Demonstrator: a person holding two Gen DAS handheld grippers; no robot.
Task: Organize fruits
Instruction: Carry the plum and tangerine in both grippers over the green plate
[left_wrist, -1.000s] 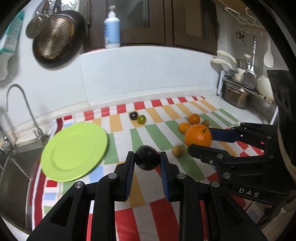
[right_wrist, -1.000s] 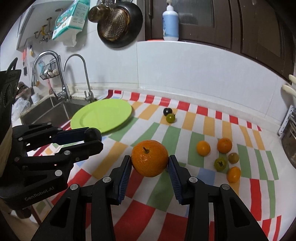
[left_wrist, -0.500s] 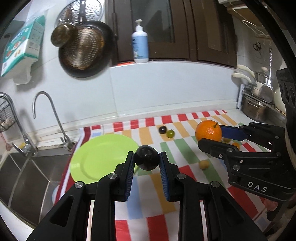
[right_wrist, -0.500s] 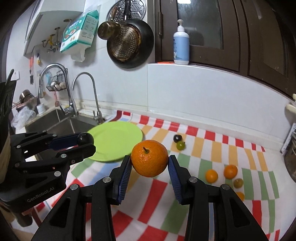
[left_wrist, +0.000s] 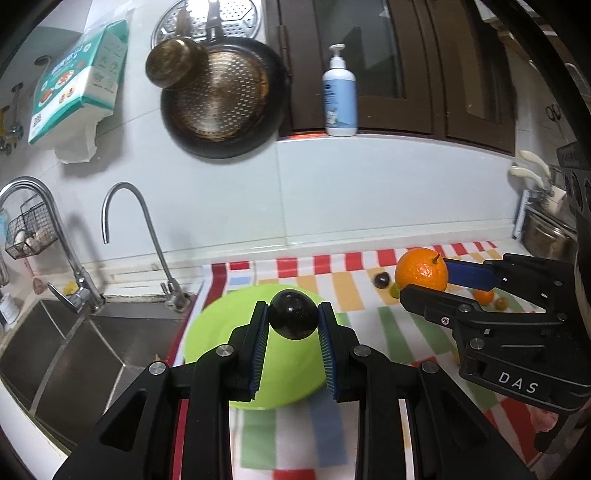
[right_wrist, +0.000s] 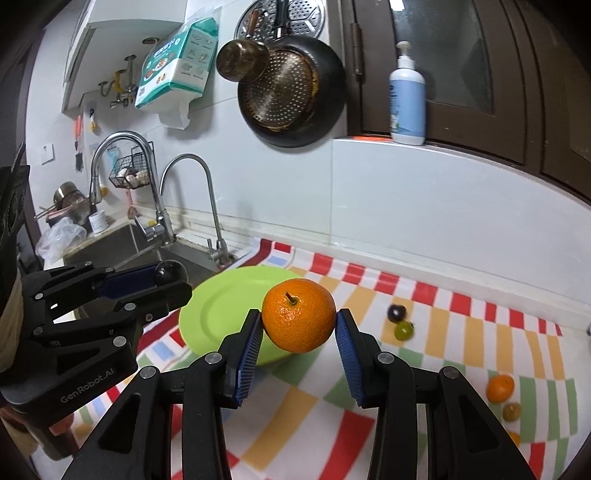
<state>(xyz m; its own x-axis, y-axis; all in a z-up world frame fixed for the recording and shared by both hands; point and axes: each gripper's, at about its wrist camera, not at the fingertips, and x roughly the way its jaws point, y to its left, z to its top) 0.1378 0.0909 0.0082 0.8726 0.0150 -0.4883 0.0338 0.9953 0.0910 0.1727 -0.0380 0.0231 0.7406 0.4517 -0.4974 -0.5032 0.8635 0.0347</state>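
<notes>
You have carried both loads leftward to the round lime-green plate (left_wrist: 221, 332), left tool (left_wrist: 293, 318) gripping the glossy dark round fruit (left_wrist: 293, 319) above it, right tool (right_wrist: 299, 325) gripping the stemmed orange mandarin (right_wrist: 299, 319); release comes next.

I can read "DAS" in pale letters on the black body of the right gripper (left_wrist: 424, 288), seen at the right of my left view. "GenRobot.AI" stands on the body of the left gripper (right_wrist: 173, 280), at the left of my right view. The print on the hanging tissue pack (right_wrist: 177, 66) and the pump bottle (right_wrist: 406, 99) is too small for me to read.
</notes>
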